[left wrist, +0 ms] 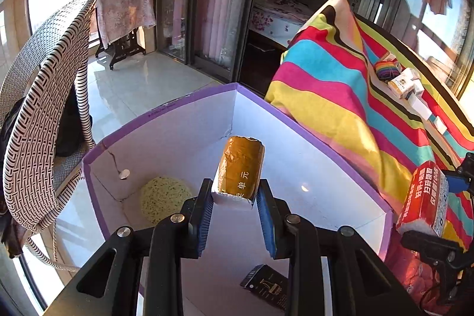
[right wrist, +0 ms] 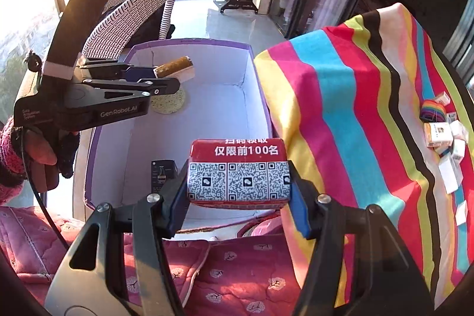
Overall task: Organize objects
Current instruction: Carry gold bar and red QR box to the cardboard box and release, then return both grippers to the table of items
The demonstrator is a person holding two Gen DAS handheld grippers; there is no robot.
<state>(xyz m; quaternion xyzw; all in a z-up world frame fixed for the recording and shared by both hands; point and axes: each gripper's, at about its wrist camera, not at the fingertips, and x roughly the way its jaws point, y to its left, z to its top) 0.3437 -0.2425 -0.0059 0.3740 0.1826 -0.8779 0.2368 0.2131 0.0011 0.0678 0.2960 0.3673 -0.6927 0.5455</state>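
Both grippers holding packs over the purple box (left wrist: pixel 166 120).
Left gripper (left wrist: pixel 235 197) clamping gold pack (left wrist: pixel 241 165); right gripper (right wrist: pixel 240 197) pinching red tissue pack (right wrist: pixel 238 171), its QR codes showing only in the right view.

Warm low sunlight from windows, blown-out glare upper left, dark doorway, fisheye-curved edges

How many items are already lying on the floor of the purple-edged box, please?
2: a round yellow-green pad in the far left corner and a small dark packet near the front wall. The left hand-held gripper could hide others.
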